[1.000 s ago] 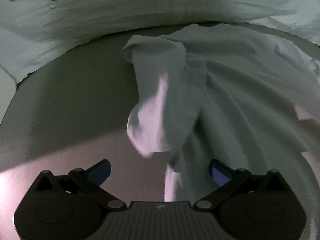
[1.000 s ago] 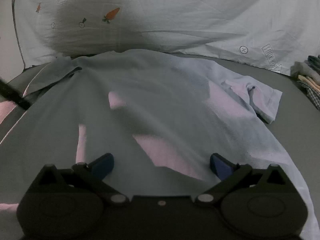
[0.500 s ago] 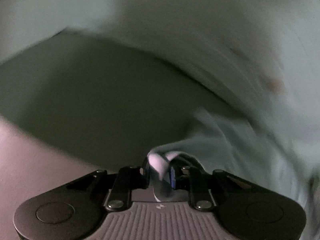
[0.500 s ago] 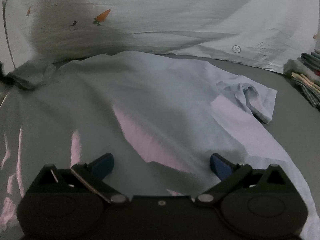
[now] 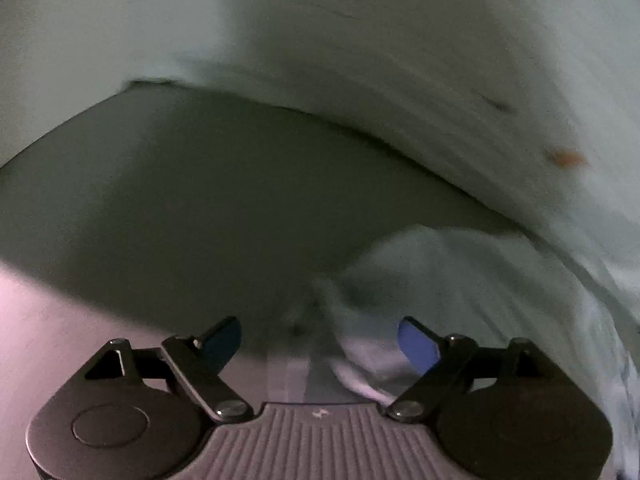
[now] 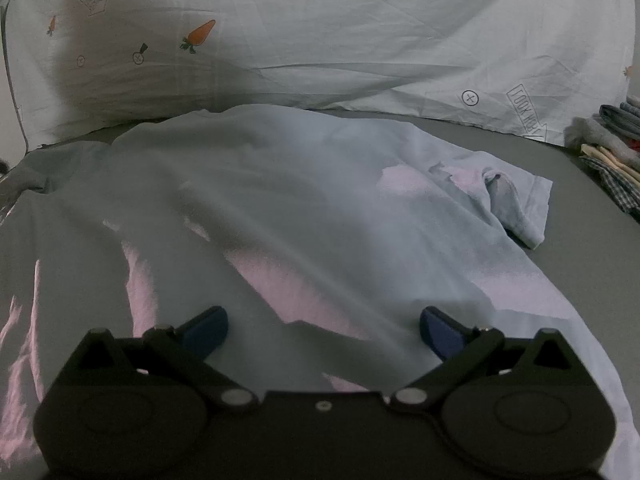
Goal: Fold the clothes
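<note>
1. The left gripper (image 5: 320, 342) had just opened its jaws wide, dropping the sleeve (image 5: 372, 344) it pinched half a second earlier; cloth lay loose between them.
2. The right gripper (image 6: 322, 330) hovered wide open, empty, over the pale blue T-shirt (image 6: 280, 200) spread on the grey bed surface (image 6: 580, 220).
3. Likely the sleeve was laid out; folding had yet to start.

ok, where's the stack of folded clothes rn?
Right wrist view, far right edge: the stack of folded clothes sits on the grey surface, right of the shirt, below the pillow.

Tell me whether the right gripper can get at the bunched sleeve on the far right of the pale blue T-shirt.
Probably yes. The right gripper hangs over the pale blue T-shirt with jaws open and empty, and the bunched short sleeve lies exposed on the grey surface, nothing lying over it. The stack of folded clothes sits apart, farther right.
</note>
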### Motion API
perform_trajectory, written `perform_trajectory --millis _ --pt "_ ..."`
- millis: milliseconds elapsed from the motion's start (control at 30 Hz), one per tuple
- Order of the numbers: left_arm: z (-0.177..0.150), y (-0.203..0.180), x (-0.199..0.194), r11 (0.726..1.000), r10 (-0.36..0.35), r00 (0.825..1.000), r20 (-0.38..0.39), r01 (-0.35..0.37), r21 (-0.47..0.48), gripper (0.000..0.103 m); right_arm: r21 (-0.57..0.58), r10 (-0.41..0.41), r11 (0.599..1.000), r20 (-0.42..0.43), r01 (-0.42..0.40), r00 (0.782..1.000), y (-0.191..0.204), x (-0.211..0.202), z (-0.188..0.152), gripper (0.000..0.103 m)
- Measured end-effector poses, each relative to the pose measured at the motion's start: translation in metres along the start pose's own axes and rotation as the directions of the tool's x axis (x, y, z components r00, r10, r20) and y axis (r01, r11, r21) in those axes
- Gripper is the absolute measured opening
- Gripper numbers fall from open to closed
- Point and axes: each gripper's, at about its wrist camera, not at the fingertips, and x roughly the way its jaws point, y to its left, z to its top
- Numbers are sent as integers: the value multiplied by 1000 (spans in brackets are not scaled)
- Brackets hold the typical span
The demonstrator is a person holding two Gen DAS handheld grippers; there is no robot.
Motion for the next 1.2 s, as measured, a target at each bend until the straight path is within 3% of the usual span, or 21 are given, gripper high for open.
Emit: perform_trajectory --millis 67,100,133,167,200,267,333,467,533,600,700,800,933,1033,1200 --pt "1 -6 13 997 -67 997 -41 65 -46 86 0 -1 1000 0 1 1000 0 0 0 103" --pt "0 -7 22 993 -81 995 -58 76 -88 78 1 -1 1000 0 1 1000 0 0 0 103" --pt "0 -5 30 990 -82 994 -76 73 -121 64 1 -1 1000 0 1 1000 0 1 1 103" --pt "-3 -8 34 990 -66 992 -104 52 -132 27 2 -1 1000 0 1 1000 0 1 1 103" --pt "-8 -17 33 995 -51 993 -109 41 -94 19 3 -1 1000 0 1 1000 -1 1 1 103" --pt "-17 -38 26 999 -33 996 -88 34 15 19 3 0 1000 0 0 1000 -1 1 1 103" --pt "-29 -67 13 984 -43 997 -70 55 169 19 2 -1 1000 0 1 1000 -1 1 1 103" --pt "-66 -124 -1 879 -99 984 -151 158 450 26 4 0 1000 0 0 1000 -1 2 2 103" --pt "-87 -143 -4 823 -95 976 -197 189 536 44 4 1 1000 0 -1 1000 -1 3 2 103" --pt "-98 -152 -2 800 -85 976 -201 187 570 58 4 1 1000 0 -1 1000 -2 3 2 103" --pt "-95 -146 -15 800 -111 968 -225 221 558 63 3 1 1000 0 -1 1000 -1 3 2 103" --pt "-76 -134 -21 844 -176 957 -232 268 464 64 3 2 1000 0 -2 1000 -1 3 2 103" --pt "-59 -122 -28 896 -152 979 -135 194 400 64 3 2 1000 0 -2 1000 -1 3 2 103" --pt "-57 -118 -37 867 -55 998 -20 57 494 64 3 2 1000 0 -2 1000 -1 3 2 103" --pt "-56 -113 -43 782 -5 999 43 -23 623 64 2 3 1000 0 -3 1000 -2 2 2 103"
